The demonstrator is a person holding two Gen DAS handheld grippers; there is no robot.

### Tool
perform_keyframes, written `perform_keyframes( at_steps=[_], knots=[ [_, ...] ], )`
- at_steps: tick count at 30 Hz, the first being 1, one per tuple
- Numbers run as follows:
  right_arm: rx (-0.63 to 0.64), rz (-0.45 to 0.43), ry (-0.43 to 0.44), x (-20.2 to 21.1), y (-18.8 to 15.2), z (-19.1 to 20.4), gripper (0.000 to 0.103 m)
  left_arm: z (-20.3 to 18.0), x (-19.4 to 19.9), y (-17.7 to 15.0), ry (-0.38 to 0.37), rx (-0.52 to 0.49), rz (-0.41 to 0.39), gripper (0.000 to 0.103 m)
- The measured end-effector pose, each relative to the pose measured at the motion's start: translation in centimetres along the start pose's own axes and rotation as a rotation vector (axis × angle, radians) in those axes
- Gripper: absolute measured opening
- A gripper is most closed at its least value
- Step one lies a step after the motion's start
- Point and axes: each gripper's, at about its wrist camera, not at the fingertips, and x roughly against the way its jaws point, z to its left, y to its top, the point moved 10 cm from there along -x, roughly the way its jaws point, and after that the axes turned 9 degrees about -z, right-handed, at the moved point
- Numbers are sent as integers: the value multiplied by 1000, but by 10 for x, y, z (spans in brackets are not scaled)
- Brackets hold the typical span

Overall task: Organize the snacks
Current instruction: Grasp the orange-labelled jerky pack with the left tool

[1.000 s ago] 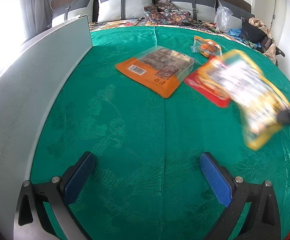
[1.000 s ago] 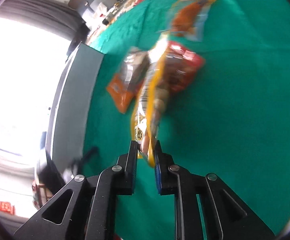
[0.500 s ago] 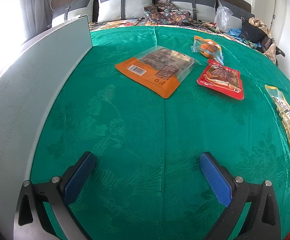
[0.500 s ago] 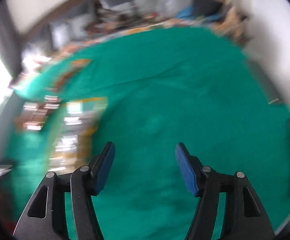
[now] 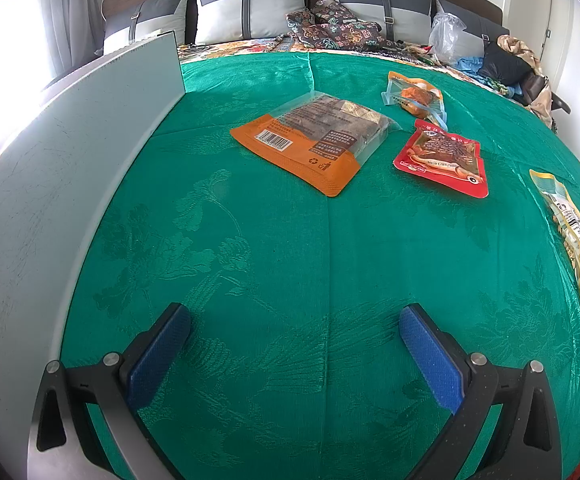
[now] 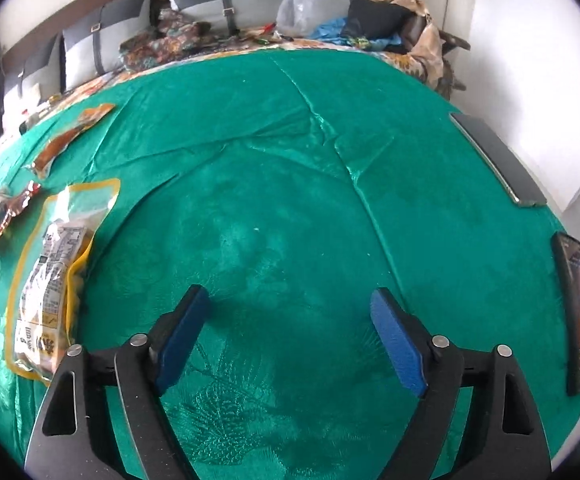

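— Ahead of the left gripper (image 5: 294, 354), what is seen?

— Its jaws are spread, nothing between. The orange packet (image 5: 310, 142) lies up ahead on the green cloth (image 5: 250, 260), its long axis slanting right; the red pouch (image 5: 444, 158) beside it.

— And from the right wrist?

— The right gripper (image 6: 288, 336) has just been opened, empty. The yellow packet (image 6: 52, 280) lies left of its fingers, lengthwise along them, nearer this hand.

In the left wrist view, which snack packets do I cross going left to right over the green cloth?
Large orange and clear packet with a barcode → small clear pouch with orange contents → red flat packet → long yellow-edged packet, at the right edge.
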Motion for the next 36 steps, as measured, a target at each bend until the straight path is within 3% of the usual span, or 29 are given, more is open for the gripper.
perform_keyframes(
  at_steps=[29,31,34,36],
  knots=[
    [-2,0,1,-1,0,0,86,0,-1,-1,-2,-3,4,103],
    [-2,0,1,-2,0,0,86,-1,-3,0,-22,-29,40,103],
    [-2,0,1,-1,1,0,86,-4,-10,3,-84,-94,171,102],
    [-1,-1,1,-2,1,0,86,-8,-10,19,-143,-146,193,102]
  ],
)
